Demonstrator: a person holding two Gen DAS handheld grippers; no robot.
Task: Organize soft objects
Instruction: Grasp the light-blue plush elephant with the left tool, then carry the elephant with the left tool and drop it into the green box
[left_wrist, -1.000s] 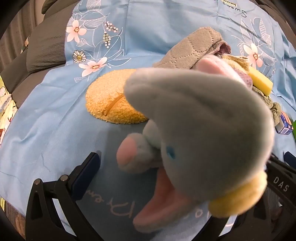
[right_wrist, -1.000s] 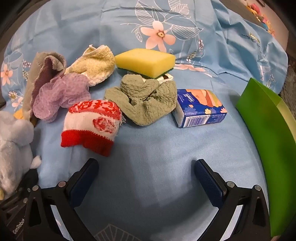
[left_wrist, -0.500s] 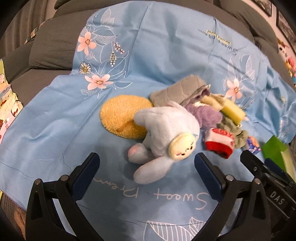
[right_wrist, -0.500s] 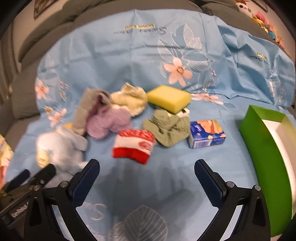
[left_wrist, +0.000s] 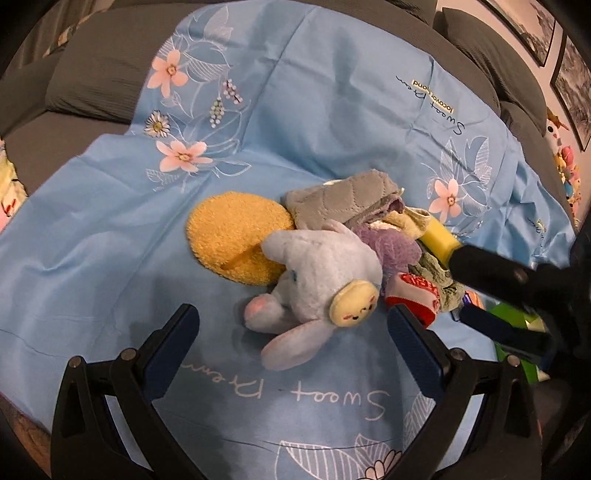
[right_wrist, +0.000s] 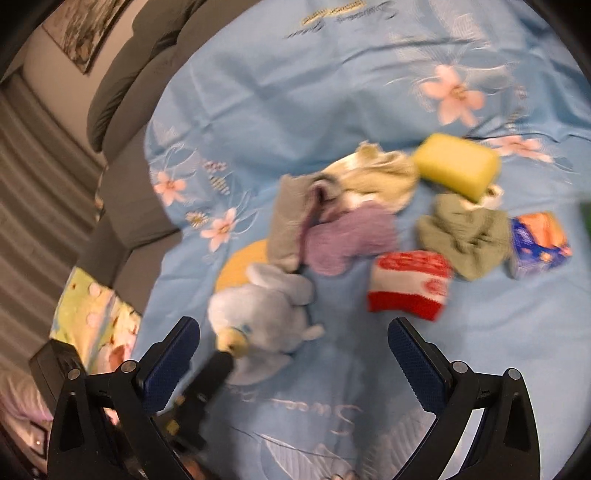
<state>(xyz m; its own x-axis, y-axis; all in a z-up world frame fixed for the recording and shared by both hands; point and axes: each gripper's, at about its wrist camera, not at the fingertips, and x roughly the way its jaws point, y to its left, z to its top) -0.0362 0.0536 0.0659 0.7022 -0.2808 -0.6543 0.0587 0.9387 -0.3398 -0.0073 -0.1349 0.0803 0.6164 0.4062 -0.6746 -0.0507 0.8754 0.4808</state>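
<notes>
A pale blue plush toy (left_wrist: 317, 273) lies on the blue flowered sheet (left_wrist: 110, 258), against a round yellow pad (left_wrist: 236, 236). Behind it lie a grey quilted cloth (left_wrist: 347, 199), a purple cloth (left_wrist: 391, 247), a yellow sponge (left_wrist: 439, 240), a red-and-white cloth (left_wrist: 413, 295) and a green cloth (right_wrist: 465, 232). My left gripper (left_wrist: 291, 343) is open and empty, above the sheet just in front of the plush. My right gripper (right_wrist: 291, 354) is open and empty, high above the sheet; the plush (right_wrist: 258, 306) shows near its left finger.
A small blue-and-orange box (right_wrist: 539, 243) lies right of the green cloth. A bright green container (left_wrist: 513, 314) shows behind the right gripper's body (left_wrist: 517, 280). Grey sofa cushions (left_wrist: 92, 74) surround the sheet. A patterned cloth (right_wrist: 96, 317) lies off the sheet's left edge.
Both grippers have pulled back and up from the pile. The plush, which filled the left view close up, now lies free on the sheet. The right view has swung left.
</notes>
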